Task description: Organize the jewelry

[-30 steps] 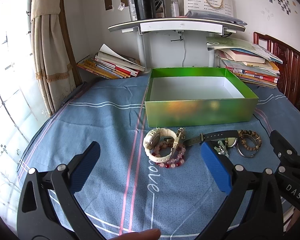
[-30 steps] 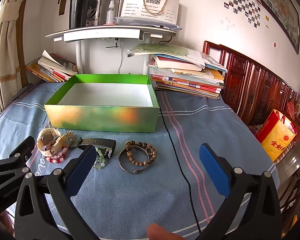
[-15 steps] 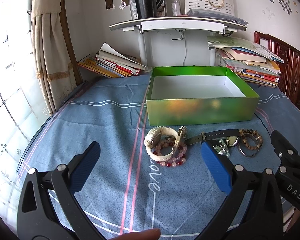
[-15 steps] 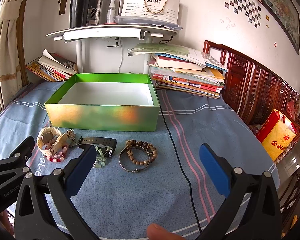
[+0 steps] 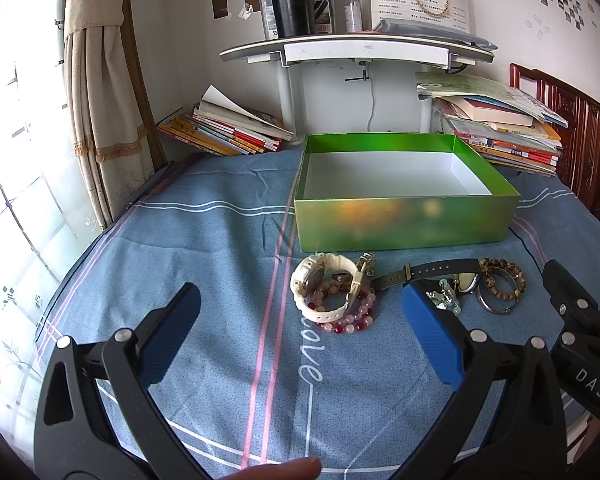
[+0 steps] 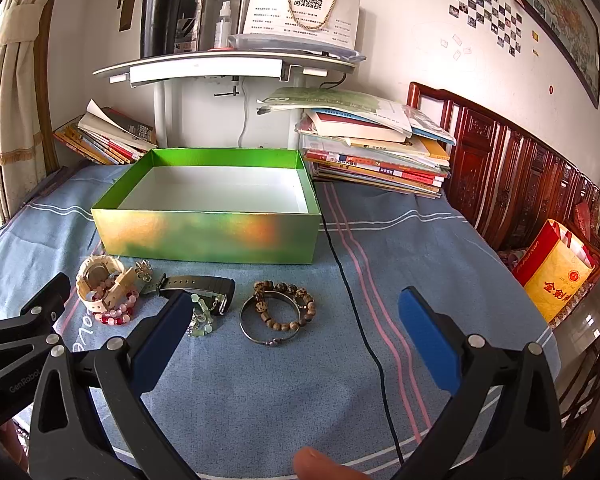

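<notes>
1. The left gripper's (image 5: 300,330) right blue pad (image 5: 432,340) covers the dial end of the black-strap watch (image 5: 432,270) and part of the pale green charm piece (image 5: 446,300) just ahead of it; what the charms are is too small to tell.
2. In the right wrist view, the right gripper's (image 6: 292,332) left pad (image 6: 160,338) hides the near side of that green piece (image 6: 200,322) and the watch's (image 6: 198,284) lower edge.
3. Both grippers' handles run off the bottom edge; only a fingertip (image 5: 284,470) shows there, its hand cut away.
4. The white watch (image 5: 320,286) overlaps the pink bead bracelet (image 5: 348,322); its far arc is hidden.
5. Print on the QR-code bag (image 6: 304,12) is unreadable.
</notes>
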